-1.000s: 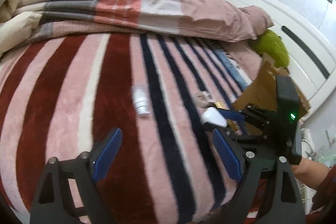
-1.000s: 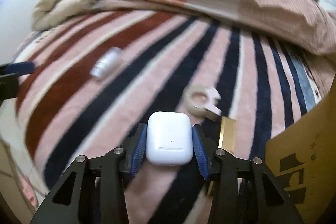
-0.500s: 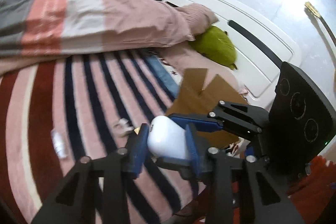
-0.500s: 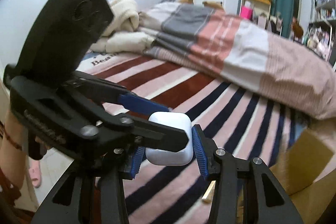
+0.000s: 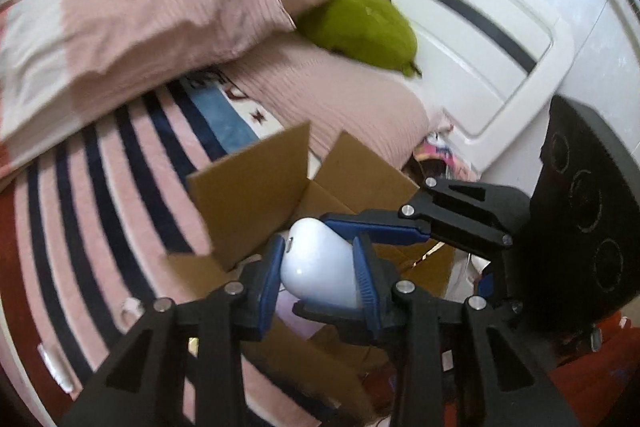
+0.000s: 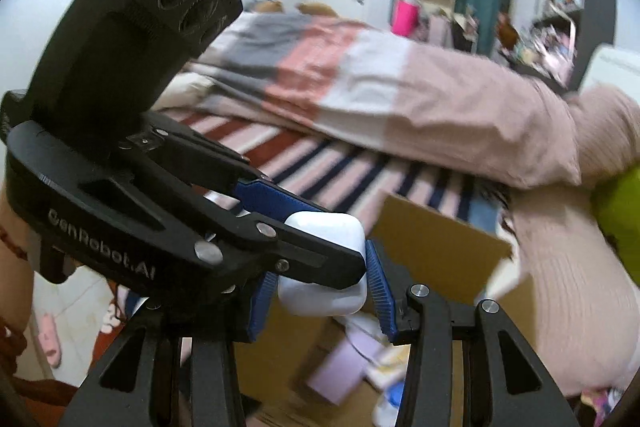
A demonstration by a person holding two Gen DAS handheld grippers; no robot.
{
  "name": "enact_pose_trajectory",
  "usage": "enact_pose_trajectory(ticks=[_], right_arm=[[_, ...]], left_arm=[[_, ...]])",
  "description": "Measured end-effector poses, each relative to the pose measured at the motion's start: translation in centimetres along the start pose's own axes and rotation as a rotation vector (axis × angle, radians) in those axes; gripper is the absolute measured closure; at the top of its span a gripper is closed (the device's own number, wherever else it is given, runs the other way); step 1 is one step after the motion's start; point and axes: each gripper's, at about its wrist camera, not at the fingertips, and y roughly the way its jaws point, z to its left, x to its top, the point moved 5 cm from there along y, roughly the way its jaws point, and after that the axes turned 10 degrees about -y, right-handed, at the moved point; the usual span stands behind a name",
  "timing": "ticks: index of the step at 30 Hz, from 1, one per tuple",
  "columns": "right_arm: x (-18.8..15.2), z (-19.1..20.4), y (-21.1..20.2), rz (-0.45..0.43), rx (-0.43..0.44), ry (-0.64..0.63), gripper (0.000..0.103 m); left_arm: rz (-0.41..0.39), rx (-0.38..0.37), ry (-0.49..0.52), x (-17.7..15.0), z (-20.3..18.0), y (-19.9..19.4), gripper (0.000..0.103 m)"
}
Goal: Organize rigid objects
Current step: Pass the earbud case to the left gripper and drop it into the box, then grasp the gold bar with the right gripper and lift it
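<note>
Both grippers have swung away from the middle of the bed since a second ago, and the white case (image 5: 318, 273) that was being lifted off the striped blanket now hangs over the open cardboard box (image 5: 256, 195). It is a small, smooth, glossy white case with rounded corners; in the left wrist view a small metallic strip shows on its upper left side, and in the right wrist view (image 6: 324, 267) it looks like a rounded block with a faint seam.

The left gripper (image 5: 320, 277) has its blue pads pressed against two opposite sides of the case, so its jaws are closed on it. The right gripper (image 6: 320, 291) also has the case between its blue fingers (image 6: 378, 287); the right-hand pad sits at the case's edge, while the left gripper's black frame crosses in front, so whether the right jaws are truly clamping cannot be told.

Below the case, the box stands with its flaps up, and its inside holds blurred pale purple and white items (image 6: 340, 367). The box rests on the striped blanket (image 5: 100, 187), where a small white cylinder (image 5: 54, 367) lies near the edge. Behind are a pink quilt (image 5: 160, 15), a green cushion (image 5: 360, 27) and the white headboard (image 5: 480, 39).
</note>
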Motion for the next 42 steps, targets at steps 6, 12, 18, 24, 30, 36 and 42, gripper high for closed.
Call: enact_pose_trajectory(ticks=[6, 12, 18, 24, 30, 36, 42], right_arm=[[-3.0, -3.6, 1.1, 0.141, 0.014, 0.069, 0.064], [-4.6, -4.1, 1.7, 0.213, 0.017, 0.097, 0.051], [-4.3, -3.4, 0.8, 0.188, 0.002, 0.098, 0.045], [-1.1, 0.7, -0.7, 0.089, 0.023, 0.042, 0.045], [3.0, 8.3, 0.1, 0.009, 0.123, -0.051, 0.045], [2.8, 14.6, 5.4, 0.073, 0.212, -0.064, 0.045], [-2.1, 15.2, 11.7, 0.231, 0.107, -0.003, 0.045]], left_arm=[[0.119, 0.053, 0.036, 0.4, -1.0, 3.9, 0.071], [0.102, 0.158, 0.034, 0.1, -0.3, 3.8, 0.041], [-0.019, 0.224, 0.023, -0.1, 1.3, -1.1, 0.032], [-0.198, 0.291, -0.036, -2.1, 4.7, -8.5, 0.022], [-0.34, 0.397, -0.144, -6.9, 10.4, -14.7, 0.018], [-0.391, 0.456, -0.235, -12.1, 15.7, -15.6, 0.014], [-0.37, 0.438, -0.288, -15.8, 18.4, -13.7, 0.014]])
